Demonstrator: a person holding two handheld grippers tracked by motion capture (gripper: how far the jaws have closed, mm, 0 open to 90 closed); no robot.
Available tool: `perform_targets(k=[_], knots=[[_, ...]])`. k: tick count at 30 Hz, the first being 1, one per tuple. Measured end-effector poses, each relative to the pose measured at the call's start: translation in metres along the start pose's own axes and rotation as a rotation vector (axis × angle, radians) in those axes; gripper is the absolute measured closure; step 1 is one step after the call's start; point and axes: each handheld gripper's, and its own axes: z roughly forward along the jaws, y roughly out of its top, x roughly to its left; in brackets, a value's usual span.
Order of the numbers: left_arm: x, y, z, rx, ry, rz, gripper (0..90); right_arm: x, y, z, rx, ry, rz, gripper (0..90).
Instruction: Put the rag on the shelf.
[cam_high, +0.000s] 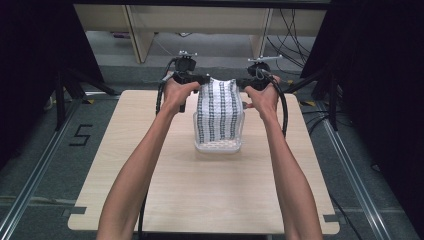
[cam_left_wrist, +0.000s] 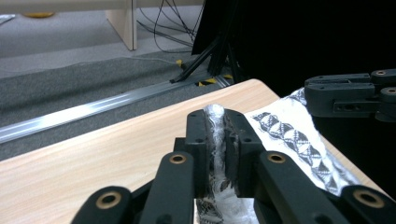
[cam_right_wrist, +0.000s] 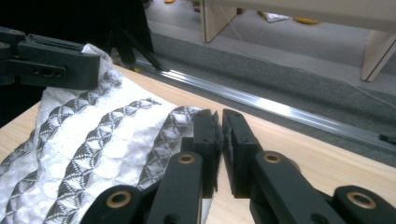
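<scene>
Left forearm: it comes in from the bottom of the high view and reaches forward to the far half of the table (cam_high: 150, 195).
Left gripper (cam_high: 197, 80): held in the left hand, at the far left corner of the cloth (cam_high: 217, 107). In the left gripper view its two black jaws stand close together with the white edge of the cloth pinched between them, so it is gripping the cloth.
Cloth: white fabric with dark patterned stripes, hanging stretched between the two grippers over the middle of the far part of the table. Its lower end goes down into a clear plastic container (cam_high: 219, 145).
Container: it stands on the wooden table, between the two forearms, under the cloth.
Right gripper (cam_high: 245, 82): held in the right hand, at the far right corner of the cloth. In the right gripper view its jaws are nearly together, and the cloth edge sits between them.
Floor: grey carpet with metal rails beside the table.
</scene>
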Motion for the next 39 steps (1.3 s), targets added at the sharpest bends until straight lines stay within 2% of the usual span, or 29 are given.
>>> perform_targets(k=[2,4,6,7,8,9,10,11,12,13,15,16,18,27,33,34,35,37,39], knots=[[0.002,-0.003,0.002,0.029,0.005,-0.002,73.4,-0.002,-0.004,0.005,0.007,-0.002,0.000,84.1],[0.004,-0.006,0.006,0.058,0.015,-0.010,68.6,-0.001,-0.007,0.008,0.023,-0.005,0.020,83.9],[0.005,-0.008,0.009,0.106,0.024,-0.018,56.2,-0.001,-0.008,0.009,0.027,-0.010,0.017,82.5],[0.005,-0.008,0.009,0.106,0.024,-0.018,54.5,-0.001,-0.008,0.009,0.027,-0.010,0.017,82.5],[0.005,-0.009,0.010,0.109,0.056,-0.002,52.6,-0.001,-0.008,0.011,0.026,-0.014,0.028,79.3],[0.005,-0.009,0.010,0.109,0.056,-0.002,48.9,-0.002,-0.008,0.011,0.033,-0.023,0.023,77.2],[0.006,-0.009,0.011,0.127,0.069,-0.037,43.7,-0.001,-0.009,0.012,0.034,-0.027,0.026,74.1],[0.006,-0.009,0.011,0.127,0.069,-0.037,39.6,-0.001,-0.009,0.012,0.034,-0.027,0.026,74.1],[0.007,-0.009,0.010,0.134,0.075,-0.038,40.0,-0.001,-0.009,0.012,0.059,-0.033,0.044,68.1],[0.006,-0.009,0.009,0.129,0.075,-0.027,41.9,-0.002,-0.009,0.012,0.041,-0.032,0.027,66.9],[0.006,-0.008,0.006,0.122,0.073,-0.027,42.0,-0.001,-0.008,0.010,0.029,-0.032,0.028,62.2],[0.006,-0.007,0.004,0.121,0.076,-0.024,42.0,-0.001,-0.008,0.010,0.029,-0.031,0.015,61.6],[0.005,-0.007,0.001,0.118,0.071,-0.026,42.2,0.000,-0.007,0.008,0.028,-0.026,0.028,61.0],[0.003,-0.010,-0.011,0.139,0.069,-0.008,41.7,-0.003,-0.011,0.001,0.043,-0.001,0.028,59.0],[0.008,-0.016,-0.017,0.149,0.065,-0.027,40.8,-0.004,-0.014,-0.004,0.052,-0.001,0.039,57.1],[0.009,-0.017,-0.021,0.151,0.068,-0.029,40.7,-0.006,-0.014,-0.004,0.045,0.003,0.016,56.7],[0.009,-0.017,-0.021,0.151,0.068,-0.029,40.7,-0.005,-0.014,-0.005,0.050,0.001,0.040,56.3],[0.010,-0.018,-0.025,0.151,0.065,-0.032,40.7,-0.007,-0.015,-0.006,0.044,0.003,0.021,55.1],[0.010,-0.019,-0.027,0.153,0.060,-0.032,40.5,-0.007,-0.016,-0.009,0.052,0.004,0.033,54.4]])
